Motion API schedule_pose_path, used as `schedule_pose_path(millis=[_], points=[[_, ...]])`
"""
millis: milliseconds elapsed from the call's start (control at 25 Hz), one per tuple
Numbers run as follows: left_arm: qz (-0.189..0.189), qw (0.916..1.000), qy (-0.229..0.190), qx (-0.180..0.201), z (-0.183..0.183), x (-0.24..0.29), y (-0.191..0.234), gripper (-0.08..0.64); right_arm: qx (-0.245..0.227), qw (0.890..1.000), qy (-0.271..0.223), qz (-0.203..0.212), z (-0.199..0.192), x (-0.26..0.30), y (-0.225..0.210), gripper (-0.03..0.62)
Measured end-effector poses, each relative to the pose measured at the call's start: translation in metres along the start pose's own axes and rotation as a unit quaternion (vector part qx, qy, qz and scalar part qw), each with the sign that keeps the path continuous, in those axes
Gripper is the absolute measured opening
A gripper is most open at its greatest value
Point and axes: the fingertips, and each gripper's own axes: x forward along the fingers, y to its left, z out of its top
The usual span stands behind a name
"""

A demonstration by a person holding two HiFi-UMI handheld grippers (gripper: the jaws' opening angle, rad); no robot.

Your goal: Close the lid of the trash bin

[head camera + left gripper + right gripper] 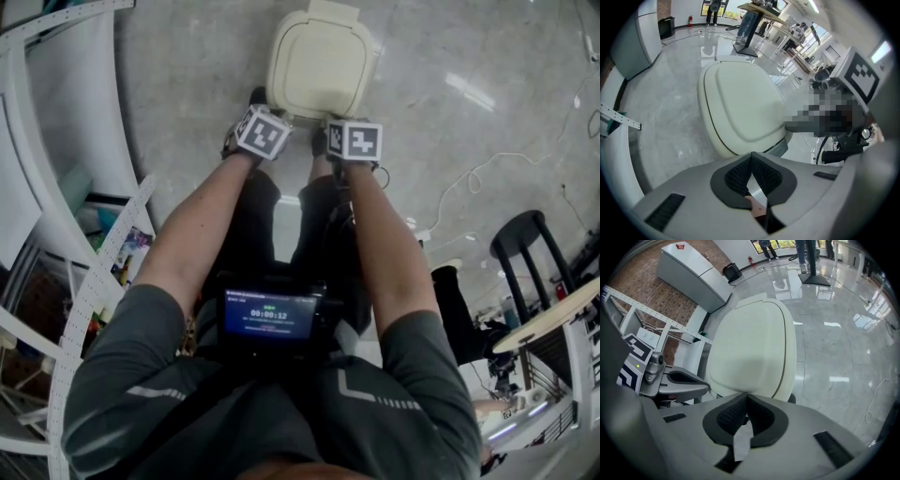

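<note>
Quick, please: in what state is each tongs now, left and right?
Left tongs: closed, holding nothing.
Right tongs: closed, holding nothing.

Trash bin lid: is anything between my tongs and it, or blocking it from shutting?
Nothing visible. The left tongs and right tongs, both shut and empty, point at the near edge of the lid with clear space between. The lid already appears down on the bin.
</note>
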Motion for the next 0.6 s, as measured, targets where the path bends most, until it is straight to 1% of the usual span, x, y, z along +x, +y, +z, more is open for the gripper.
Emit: schedule_pose_path(millis=[160, 360, 600], points=[[-0.006, 0.9999, -0.008, -0.012, 0.003, 0.003, -0.002, -0.003, 0.005, 1.000, -0.002, -0.005, -0.002, 0.001, 0.001, 0.005], [-0.002, 0.9998, -0.016, -0.007, 0.009, 0.002, -0.002, -0.003, 0.007, 1.000, -0.008, -0.008, 0.000, -0.002, -0.003, 0.006], [-0.005, 0.9996, -0.015, -0.025, 0.010, 0.003, -0.004, -0.003, 0.015, 1.000, -0.001, -0.008, -0.001, 0.000, -0.004, 0.006]])
